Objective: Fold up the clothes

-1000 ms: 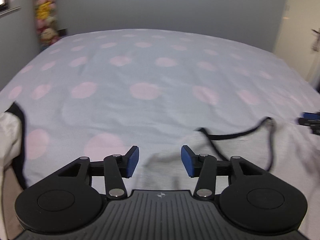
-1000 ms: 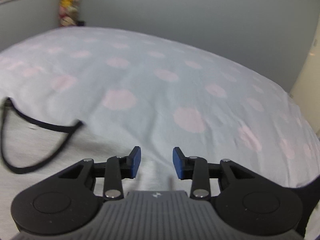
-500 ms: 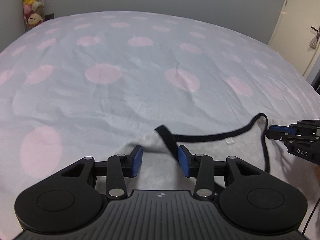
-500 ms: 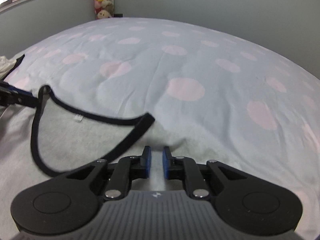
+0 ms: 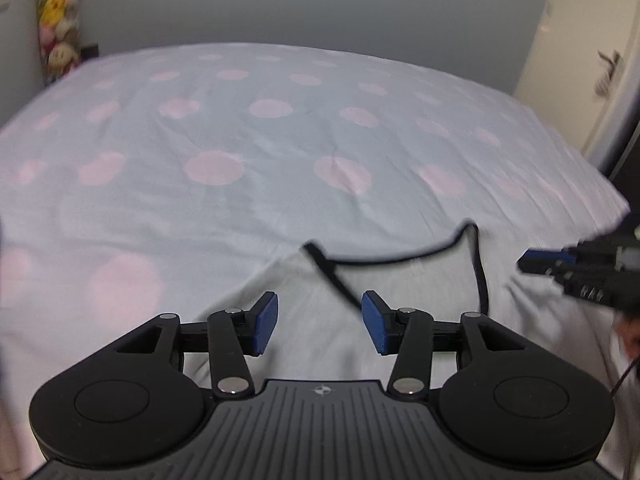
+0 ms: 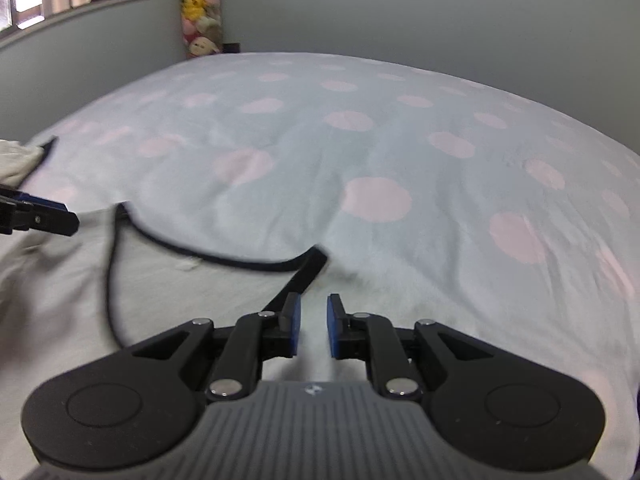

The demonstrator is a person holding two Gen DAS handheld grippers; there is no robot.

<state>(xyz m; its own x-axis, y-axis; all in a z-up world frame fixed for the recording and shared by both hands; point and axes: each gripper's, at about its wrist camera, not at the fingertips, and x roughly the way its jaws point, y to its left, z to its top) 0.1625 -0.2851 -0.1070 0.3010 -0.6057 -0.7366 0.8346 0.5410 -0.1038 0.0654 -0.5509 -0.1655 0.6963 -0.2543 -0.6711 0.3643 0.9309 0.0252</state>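
A light grey top with black trim at the neckline (image 5: pixel 400 280) lies on the bed; it also shows in the right wrist view (image 6: pixel 192 292). My left gripper (image 5: pixel 318 326) is open above the left shoulder part, jaws wide apart and empty. My right gripper (image 6: pixel 310 330) hovers over the right shoulder by the black trim (image 6: pixel 304 268), jaws a small gap apart, nothing visibly between them. Each gripper shows at the edge of the other's view: the right one (image 5: pixel 560 264) and the left one (image 6: pixel 36 216).
The bed (image 5: pixel 280 152) has a pale blue cover with pink dots and stretches far ahead. Another pale garment (image 6: pixel 16 160) lies at the left edge. A stack of plush toys (image 6: pixel 200 12) stands in the corner. A door (image 5: pixel 592 60) is at right.
My left gripper opened wide and let go of the shoulder. My right gripper's jaws parted slightly from nearly shut. Both drew back a little from the neckline.
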